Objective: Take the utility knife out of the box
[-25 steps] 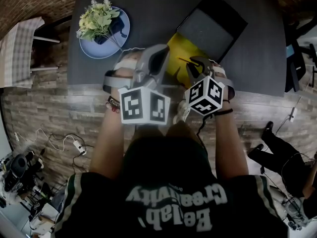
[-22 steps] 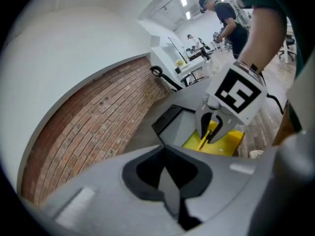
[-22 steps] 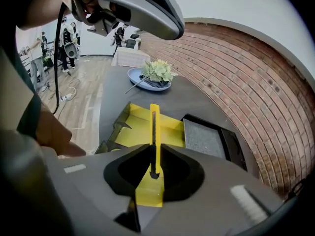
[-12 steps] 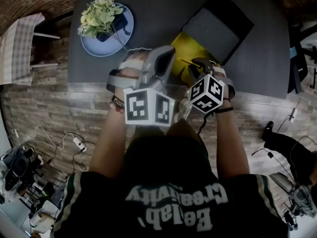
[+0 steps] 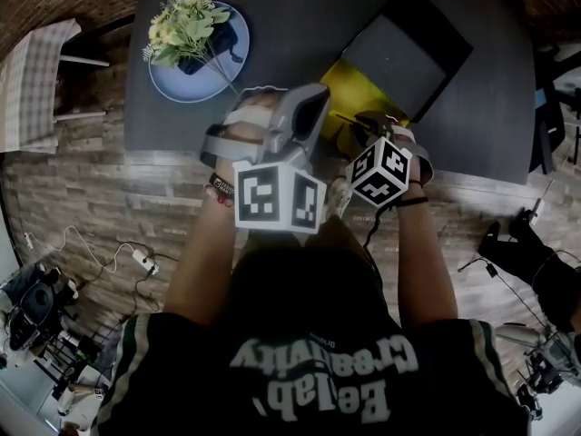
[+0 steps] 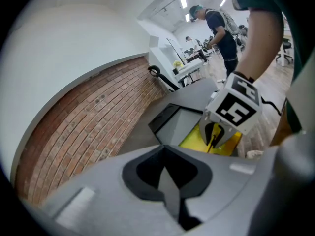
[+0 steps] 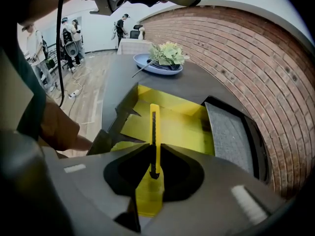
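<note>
- Two grippers side by side over the near edge of the dark tabletop point(image 5: 290, 16) in the head view: left gripper point(image 5: 311, 103) at picture left, right gripper point(image 5: 363, 123) just beside it, above the open box point(image 5: 349, 89).
- Right gripper's fingers clenched on the yellow utility knife point(image 7: 154, 127), gripping its near end from both sides.
- Knife's long axis in line with the fingers, running straight away from the right gripper view's camera; free end pointing away and down toward the box's yellow lining, black slider strip facing the camera.
- Knife within the box's outline, over the yellow floor; contact between free end and lining not discernible.
- Left gripper's fingers pressed together, nothing between them, aimed toward the box, apart from the knife.
- Black lid point(image 5: 408, 48) with grey padding folded open beyond the box.
- Blue plate point(image 5: 177, 86) with flowers point(image 5: 186, 27) at the tabletop's far left, well apart from the box.
</note>
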{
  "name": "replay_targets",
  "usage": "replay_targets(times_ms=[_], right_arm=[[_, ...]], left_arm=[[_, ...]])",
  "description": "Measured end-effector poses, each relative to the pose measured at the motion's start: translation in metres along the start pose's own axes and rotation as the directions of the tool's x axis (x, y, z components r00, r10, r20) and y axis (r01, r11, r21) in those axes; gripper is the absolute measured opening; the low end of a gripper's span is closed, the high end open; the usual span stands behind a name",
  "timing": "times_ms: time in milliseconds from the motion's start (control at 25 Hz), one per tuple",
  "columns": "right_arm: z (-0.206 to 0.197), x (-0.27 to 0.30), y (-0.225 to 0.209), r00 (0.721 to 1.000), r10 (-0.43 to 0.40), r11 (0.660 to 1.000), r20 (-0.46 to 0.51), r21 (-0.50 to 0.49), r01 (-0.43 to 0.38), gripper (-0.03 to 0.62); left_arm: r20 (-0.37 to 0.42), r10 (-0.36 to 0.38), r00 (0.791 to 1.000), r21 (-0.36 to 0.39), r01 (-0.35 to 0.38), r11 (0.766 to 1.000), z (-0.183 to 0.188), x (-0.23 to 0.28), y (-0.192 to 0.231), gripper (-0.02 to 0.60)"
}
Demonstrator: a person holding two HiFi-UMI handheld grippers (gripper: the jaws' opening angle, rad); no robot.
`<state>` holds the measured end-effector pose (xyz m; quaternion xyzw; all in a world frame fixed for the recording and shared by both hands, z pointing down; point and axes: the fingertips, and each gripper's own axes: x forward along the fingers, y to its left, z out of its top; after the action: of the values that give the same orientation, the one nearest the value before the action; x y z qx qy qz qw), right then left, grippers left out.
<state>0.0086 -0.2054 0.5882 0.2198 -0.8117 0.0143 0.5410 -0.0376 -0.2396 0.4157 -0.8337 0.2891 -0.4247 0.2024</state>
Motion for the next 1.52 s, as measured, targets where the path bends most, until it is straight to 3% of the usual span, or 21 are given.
replay_targets(times_ms=[280, 480, 1520], right_arm=[[-0.004, 0.009, 0.001, 0.999, 0.005, 1.000, -0.033, -0.006, -0.005, 0.069], [-0.009, 0.012, 0.006, 0.997, -0.004, 0.998, -0.080, -0.065, -0.001, 0.069], [-0.008, 0.013, 0.003, 0.997, -0.055, 0.997, -0.063, -0.049, 0.052, 0.091]], left_arm=[[0.004, -0.013, 1.000, 0.001, 0.013, 1.000, -0.004, 0.003, -0.001, 0.003], [0.005, -0.017, 1.000, -0.002, 0.017, 1.000, -0.006, 0.004, -0.002, 0.003], [0.003, -0.034, 0.999, -0.002, 0.034, 0.999, -0.004, 0.008, -0.009, 0.003]])
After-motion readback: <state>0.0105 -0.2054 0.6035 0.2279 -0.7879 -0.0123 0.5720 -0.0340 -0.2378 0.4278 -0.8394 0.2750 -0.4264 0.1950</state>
